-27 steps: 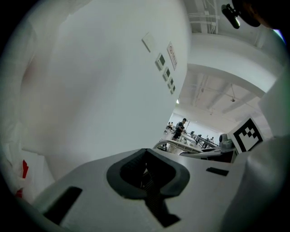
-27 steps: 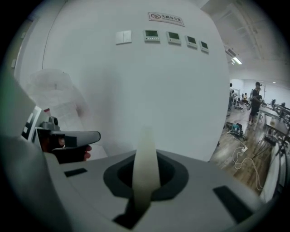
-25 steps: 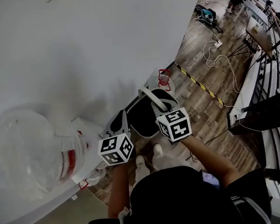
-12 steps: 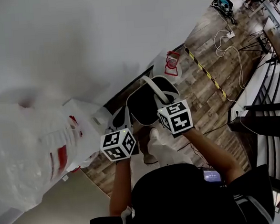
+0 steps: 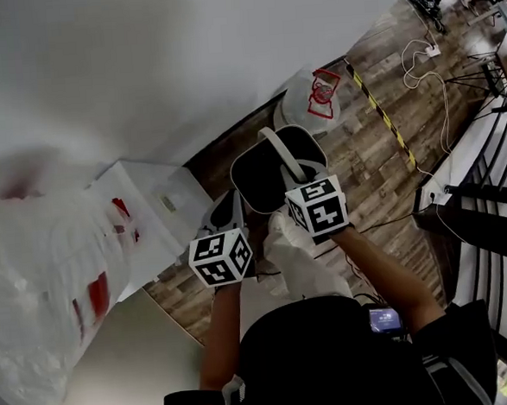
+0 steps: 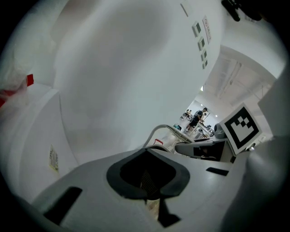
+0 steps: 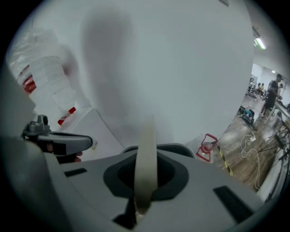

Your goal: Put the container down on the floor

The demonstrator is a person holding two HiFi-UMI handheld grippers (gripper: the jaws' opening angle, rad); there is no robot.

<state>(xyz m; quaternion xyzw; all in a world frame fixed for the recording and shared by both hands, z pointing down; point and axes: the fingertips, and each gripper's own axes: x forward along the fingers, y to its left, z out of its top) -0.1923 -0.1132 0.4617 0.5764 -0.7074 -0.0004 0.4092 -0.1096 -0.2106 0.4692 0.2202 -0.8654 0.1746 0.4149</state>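
Observation:
The container (image 5: 265,177) is a dark bin with a pale hoop handle (image 5: 278,151); it hangs above the wood floor, close to the white wall. My right gripper (image 5: 294,182) is shut on the handle (image 7: 146,167), which runs up out of its jaws over the container's rim (image 7: 181,148). My left gripper (image 5: 234,206) sits at the container's near-left rim with its jaws together (image 6: 152,199), apparently pinching the rim; the bin's body is hidden beneath them. In the left gripper view the handle (image 6: 157,133) arcs ahead, and the right gripper's marker cube (image 6: 240,128) shows at right.
A white bin with a clear plastic bag (image 5: 35,290) stands at left, with a white box (image 5: 163,212) beside it. A clear jug with a red label (image 5: 319,93) sits on the floor beyond the container. Striped tape (image 5: 382,115), cables (image 5: 425,51) and a railing lie to the right.
Both grippers have gone down together with the container. The floor, the jug and the white box now look closer and have shifted up and right in the head view.

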